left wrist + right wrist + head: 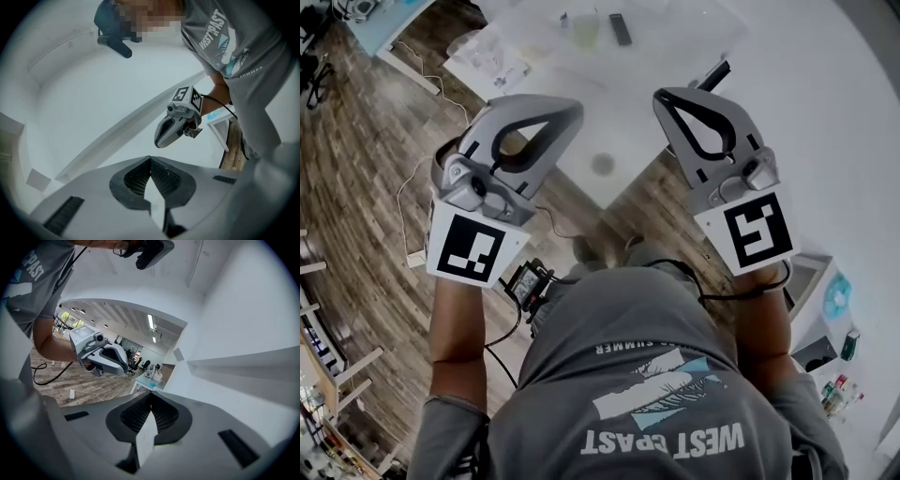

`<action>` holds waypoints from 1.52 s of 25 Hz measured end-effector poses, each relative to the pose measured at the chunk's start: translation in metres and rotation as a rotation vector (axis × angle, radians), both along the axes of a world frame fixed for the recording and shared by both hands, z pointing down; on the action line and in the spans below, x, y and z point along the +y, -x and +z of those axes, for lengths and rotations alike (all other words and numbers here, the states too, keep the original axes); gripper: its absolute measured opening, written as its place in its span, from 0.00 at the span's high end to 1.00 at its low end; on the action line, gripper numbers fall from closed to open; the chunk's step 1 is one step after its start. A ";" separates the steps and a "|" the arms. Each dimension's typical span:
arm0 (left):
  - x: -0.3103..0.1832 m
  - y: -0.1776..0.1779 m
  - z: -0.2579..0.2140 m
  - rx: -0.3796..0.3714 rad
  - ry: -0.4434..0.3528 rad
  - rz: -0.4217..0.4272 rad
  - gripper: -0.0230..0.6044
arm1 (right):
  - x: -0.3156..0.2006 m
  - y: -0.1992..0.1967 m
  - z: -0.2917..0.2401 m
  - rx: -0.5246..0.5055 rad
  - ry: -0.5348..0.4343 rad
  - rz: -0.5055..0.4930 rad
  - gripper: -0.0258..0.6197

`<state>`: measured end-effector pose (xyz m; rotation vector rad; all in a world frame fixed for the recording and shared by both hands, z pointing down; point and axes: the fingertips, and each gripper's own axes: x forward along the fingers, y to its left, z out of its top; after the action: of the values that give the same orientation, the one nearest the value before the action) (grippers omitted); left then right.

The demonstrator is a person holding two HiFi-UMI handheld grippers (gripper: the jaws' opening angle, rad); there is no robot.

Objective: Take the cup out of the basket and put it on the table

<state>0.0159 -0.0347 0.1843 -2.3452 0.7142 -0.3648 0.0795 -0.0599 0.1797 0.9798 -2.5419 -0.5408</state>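
No basket shows in any view. A pale translucent cup-like thing [586,28] stands far off on the white table [614,122]; I cannot tell whether it is the cup. My left gripper [572,108] and right gripper [661,97] are held up side by side in front of the person's chest, apart from the table's things. Both are shut with nothing between the jaws. In the left gripper view the left gripper [150,159] points at a white wall, with the right gripper [176,126] beyond it. In the right gripper view the right gripper [151,405] is in front and the left gripper [103,355] hangs beyond it.
A dark remote [621,28], a clear plastic bag [487,52] and a grey round spot [602,165] are on the table. Wood floor [375,141] with cables and a power strip [417,258] lies at the left. A white cabinet [811,300] and bottles [839,389] stand at the right.
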 end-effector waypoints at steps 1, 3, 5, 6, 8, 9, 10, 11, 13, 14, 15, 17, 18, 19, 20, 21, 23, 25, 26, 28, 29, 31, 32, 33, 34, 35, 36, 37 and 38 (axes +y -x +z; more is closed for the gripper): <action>-0.004 0.000 0.002 0.001 0.004 -0.002 0.95 | -0.004 0.000 0.001 0.002 0.003 -0.001 0.94; -0.013 -0.002 0.005 0.000 0.009 -0.008 0.95 | -0.015 -0.003 0.005 0.008 0.008 -0.006 0.94; -0.025 -0.006 0.008 -0.004 0.018 -0.024 0.95 | -0.027 -0.006 0.006 0.002 0.008 -0.021 0.94; -0.030 -0.008 0.010 -0.006 0.026 -0.037 0.95 | -0.032 -0.007 0.006 -0.003 0.008 -0.031 0.94; -0.038 -0.012 0.012 -0.009 0.040 -0.058 0.95 | -0.042 -0.011 0.008 -0.004 0.014 -0.053 0.94; -0.042 -0.014 0.012 -0.013 0.041 -0.067 0.95 | -0.049 -0.013 0.010 -0.003 0.018 -0.062 0.94; -0.047 -0.017 0.012 -0.018 0.040 -0.075 0.95 | -0.056 -0.015 0.011 -0.004 0.023 -0.072 0.94; -0.053 -0.019 0.012 -0.022 0.039 -0.087 0.95 | -0.063 -0.017 0.012 -0.006 0.025 -0.083 0.94; -0.067 -0.023 0.012 -0.029 0.044 -0.117 0.95 | -0.078 -0.020 0.013 -0.007 0.027 -0.109 0.94; -0.072 -0.025 0.013 -0.033 0.048 -0.133 0.95 | -0.085 -0.022 0.014 -0.007 0.027 -0.123 0.94; -0.077 -0.029 0.014 -0.038 0.052 -0.146 0.95 | -0.091 -0.025 0.014 -0.009 0.028 -0.136 0.94; -0.084 -0.037 0.013 -0.049 0.055 -0.164 0.95 | -0.100 -0.030 0.014 -0.017 0.032 -0.158 0.94; -0.086 -0.040 0.012 -0.053 0.055 -0.173 0.95 | -0.104 -0.033 0.015 -0.019 0.034 -0.170 0.94; -0.089 -0.043 0.011 -0.053 0.055 -0.183 0.95 | -0.107 -0.035 0.015 -0.021 0.036 -0.180 0.94; -0.091 -0.045 0.010 -0.051 0.054 -0.192 0.95 | -0.110 -0.037 0.015 -0.022 0.038 -0.190 0.94; -0.093 -0.047 0.009 -0.049 0.054 -0.201 0.95 | -0.113 -0.038 0.016 -0.024 0.041 -0.197 0.94; -0.096 -0.049 0.010 -0.051 0.060 -0.216 0.95 | -0.119 -0.039 0.016 -0.025 0.040 -0.211 0.94; -0.097 -0.049 0.012 -0.061 0.068 -0.222 0.95 | -0.123 -0.038 0.019 -0.032 0.046 -0.221 0.94; -0.099 -0.048 0.012 -0.064 0.069 -0.223 0.95 | -0.125 -0.037 0.020 -0.034 0.052 -0.222 0.94; -0.104 -0.042 0.011 -0.063 0.065 -0.226 0.95 | -0.131 -0.033 0.021 -0.030 0.056 -0.219 0.94; -0.107 -0.039 0.011 -0.063 0.063 -0.226 0.95 | -0.134 -0.030 0.021 -0.027 0.052 -0.218 0.94; -0.113 -0.034 0.010 -0.063 0.059 -0.219 0.95 | -0.140 -0.025 0.019 -0.025 0.043 -0.214 0.94; -0.117 -0.030 0.010 -0.060 0.056 -0.212 0.95 | -0.142 -0.021 0.019 -0.023 0.043 -0.210 0.94; -0.120 -0.027 0.009 -0.055 0.053 -0.207 0.95 | -0.145 -0.018 0.020 -0.018 0.045 -0.205 0.94; -0.124 -0.022 0.008 -0.050 0.050 -0.203 0.95 | -0.148 -0.014 0.020 -0.011 0.047 -0.200 0.94; -0.127 -0.017 0.007 -0.045 0.048 -0.199 0.95 | -0.151 -0.010 0.020 -0.004 0.047 -0.196 0.94; -0.130 -0.013 0.006 -0.041 0.044 -0.191 0.95 | -0.155 -0.005 0.021 0.001 0.047 -0.189 0.94; -0.132 -0.009 0.006 -0.038 0.039 -0.180 0.95 | -0.159 -0.002 0.021 0.004 0.047 -0.179 0.94; -0.135 -0.005 0.005 -0.034 0.032 -0.167 0.95 | -0.163 0.002 0.021 0.010 0.046 -0.168 0.94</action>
<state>0.0213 -0.1699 0.1893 -2.3102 0.8965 -0.4913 0.0777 -0.2231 0.2005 0.7503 -2.6306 -0.5288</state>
